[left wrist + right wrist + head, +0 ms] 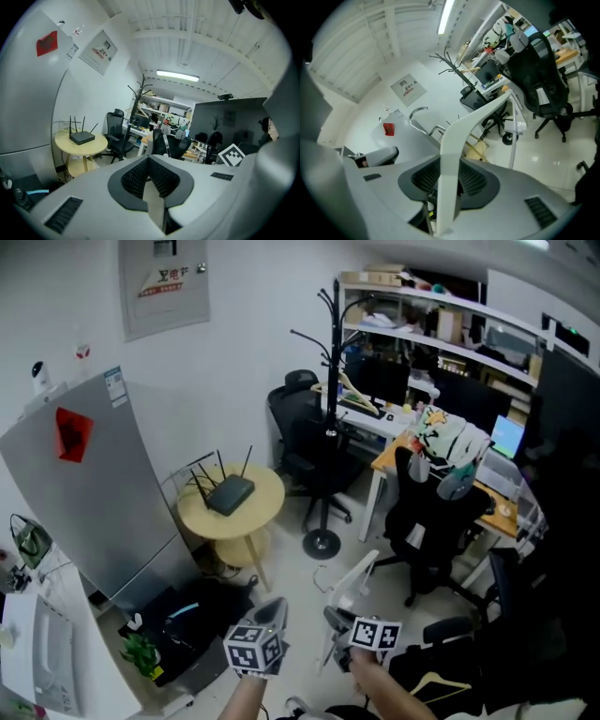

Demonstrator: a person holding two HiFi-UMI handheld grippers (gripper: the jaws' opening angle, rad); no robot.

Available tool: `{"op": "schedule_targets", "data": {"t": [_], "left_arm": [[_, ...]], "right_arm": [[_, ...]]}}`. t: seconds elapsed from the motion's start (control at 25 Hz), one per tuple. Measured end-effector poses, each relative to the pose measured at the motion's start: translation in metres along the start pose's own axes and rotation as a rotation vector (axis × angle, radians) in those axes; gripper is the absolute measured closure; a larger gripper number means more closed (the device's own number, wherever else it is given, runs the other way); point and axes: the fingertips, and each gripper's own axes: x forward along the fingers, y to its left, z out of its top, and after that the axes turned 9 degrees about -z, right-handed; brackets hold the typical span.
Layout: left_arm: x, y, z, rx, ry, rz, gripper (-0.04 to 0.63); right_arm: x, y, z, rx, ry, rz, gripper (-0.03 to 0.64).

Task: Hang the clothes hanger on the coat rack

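Treat the clothes hanger (pixel 451 140) as smooth white plastic with a bright metal hook (pixel 410 118). The coat rack (pixel 331 381) is matt black metal. The round desk (pixel 267 501) is pale wood. The floor (pixel 553 154) is glossy.

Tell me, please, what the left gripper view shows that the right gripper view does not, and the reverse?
Only the left gripper view shows the router on the round table, and the left gripper with its jaws together on nothing. Only the right gripper view shows the white clothes hanger clamped between the jaws of the right gripper, with its metal hook. Both show the black coat rack, the wall notice and the red square on the grey panel.
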Motion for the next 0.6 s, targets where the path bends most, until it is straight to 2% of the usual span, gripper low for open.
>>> {"op": "schedule_targets", "data": {"t": [0.12, 0.28, 0.6], "left_arm": [[0.007, 0.01, 0.027, 0.019, -0.012, -0.026, 0.597], [0.021, 0.018, 0.052, 0.037, -0.026, -0.058, 0.597], [0.076, 0.05, 0.067, 0.023, -0.008, -0.113, 0.597]], "right_arm": [[0.017, 0.021, 0.035, -0.019, -0.004, 0.064, 0.48], [0.034, 0.033, 0.079, -0.046, -0.038, 0.104, 0.482], [0.073, 0.032, 0.162, -0.077, -0.099, 0.154, 0.482]]}}
